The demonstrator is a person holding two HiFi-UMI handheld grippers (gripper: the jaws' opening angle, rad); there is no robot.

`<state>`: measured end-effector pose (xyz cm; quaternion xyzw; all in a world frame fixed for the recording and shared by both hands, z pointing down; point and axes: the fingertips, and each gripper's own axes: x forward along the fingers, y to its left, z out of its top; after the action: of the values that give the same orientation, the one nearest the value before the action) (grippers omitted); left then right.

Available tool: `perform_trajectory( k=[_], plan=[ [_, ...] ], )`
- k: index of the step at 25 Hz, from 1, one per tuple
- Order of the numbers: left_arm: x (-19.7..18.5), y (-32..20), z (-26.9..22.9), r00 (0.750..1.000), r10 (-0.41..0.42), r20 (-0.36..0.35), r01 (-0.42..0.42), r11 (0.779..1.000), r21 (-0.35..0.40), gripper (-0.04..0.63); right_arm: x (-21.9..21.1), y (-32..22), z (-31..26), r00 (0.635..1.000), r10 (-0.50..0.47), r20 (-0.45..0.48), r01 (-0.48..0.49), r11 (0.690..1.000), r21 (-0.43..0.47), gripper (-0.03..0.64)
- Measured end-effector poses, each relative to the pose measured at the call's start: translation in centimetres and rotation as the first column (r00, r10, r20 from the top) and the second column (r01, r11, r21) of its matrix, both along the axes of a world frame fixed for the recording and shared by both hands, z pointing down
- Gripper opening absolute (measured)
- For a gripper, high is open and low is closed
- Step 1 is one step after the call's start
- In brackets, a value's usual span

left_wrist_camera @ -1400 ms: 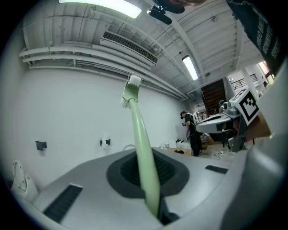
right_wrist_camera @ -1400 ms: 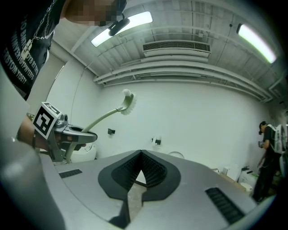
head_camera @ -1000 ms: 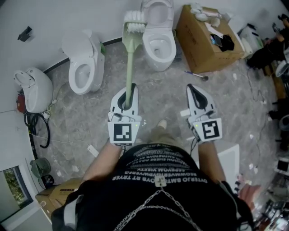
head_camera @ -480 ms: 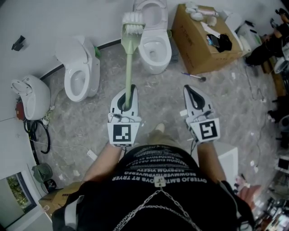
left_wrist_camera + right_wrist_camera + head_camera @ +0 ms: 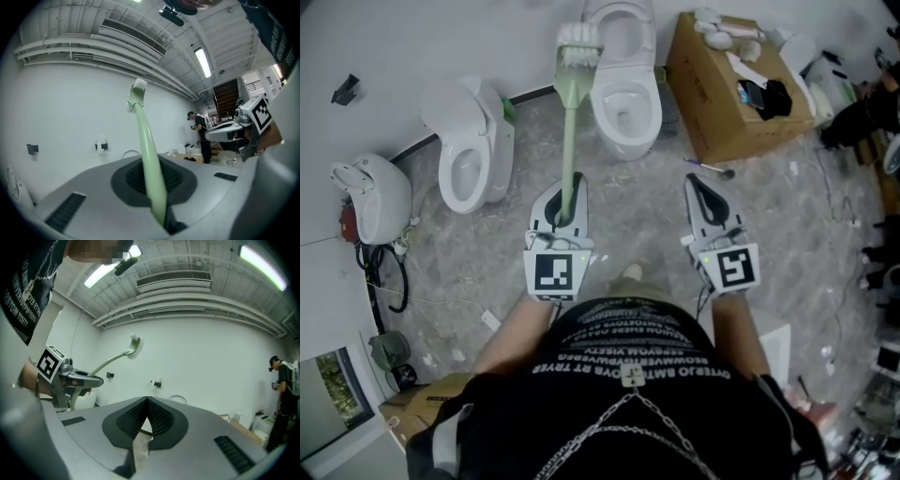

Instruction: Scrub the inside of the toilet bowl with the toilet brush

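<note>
A pale green toilet brush [image 5: 570, 122] sticks out ahead of my left gripper [image 5: 565, 190], which is shut on its handle. The white bristle head [image 5: 578, 45] is held up in the air, just left of a white toilet [image 5: 624, 97] with its lid raised. In the left gripper view the handle [image 5: 146, 154] rises from between the shut jaws to the bristles [image 5: 137, 90]. My right gripper [image 5: 699, 184] hovers over the floor to the right, shut with nothing in it [image 5: 146, 400]. From the right gripper view the bristle head [image 5: 135, 346] shows against the wall.
Two more white toilets [image 5: 475, 150] [image 5: 364, 197] stand along the left wall. An open cardboard box [image 5: 736, 89] with loose items sits right of the middle toilet, and a small tool [image 5: 711, 169] lies on the marbled floor. Cables [image 5: 380, 272] lie at left. A person [image 5: 282, 380] stands far right.
The head view has wobbled slightly, so the toilets and box shift a little in frame. Both grippers keep their places and the brush stays held.
</note>
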<state>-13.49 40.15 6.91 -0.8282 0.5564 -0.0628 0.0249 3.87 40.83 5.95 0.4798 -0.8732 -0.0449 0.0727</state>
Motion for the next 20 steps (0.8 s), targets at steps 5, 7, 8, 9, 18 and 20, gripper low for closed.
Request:
perform_trajectory(
  k=[5, 7, 8, 9, 18, 20],
  plan=[
    [2.4, -2.0, 0.0, 1.0, -0.007, 0.029, 0.007, 1.0, 0.014, 0.002, 2.8, -2.0, 0.3, 1.0, -0.002, -0.012, 0.003, 1.0, 0.014, -0.009],
    [3.3, -2.7, -0.2, 1.0, -0.02, 0.024, 0.02, 1.0, 0.013, 0.002, 3.9, -2.7, 0.4, 1.0, -0.005, -0.009, 0.005, 1.0, 0.009, -0.009],
    [3.7, -3.0, -0.3, 0.999, -0.025, 0.022, 0.025, 1.0, 0.013, 0.002, 4.5, -3.1, 0.6, 1.0, -0.001, -0.007, 0.001, 1.0, 0.003, -0.009],
    [4.1, -3.3, -0.4, 0.999, -0.025, 0.024, 0.025, 1.0, 0.014, 0.002, 5.0, -3.5, 0.7, 1.0, 0.003, -0.003, -0.003, 1.0, -0.005, -0.009],
    [4.4, -3.8, 0.6, 0.999, -0.04, 0.03, 0.041, 0.999, -0.007, 0.002, 5.5, -4.4, 1.2, 1.0, -0.018, 0.015, 0.018, 1.0, -0.02, -0.009],
    [4.3, -3.8, 0.9, 0.998, -0.042, 0.041, 0.042, 0.999, -0.006, 0.002, 5.3, -4.3, 1.4, 1.0, -0.021, 0.016, 0.022, 1.0, -0.022, -0.009]
  ],
)
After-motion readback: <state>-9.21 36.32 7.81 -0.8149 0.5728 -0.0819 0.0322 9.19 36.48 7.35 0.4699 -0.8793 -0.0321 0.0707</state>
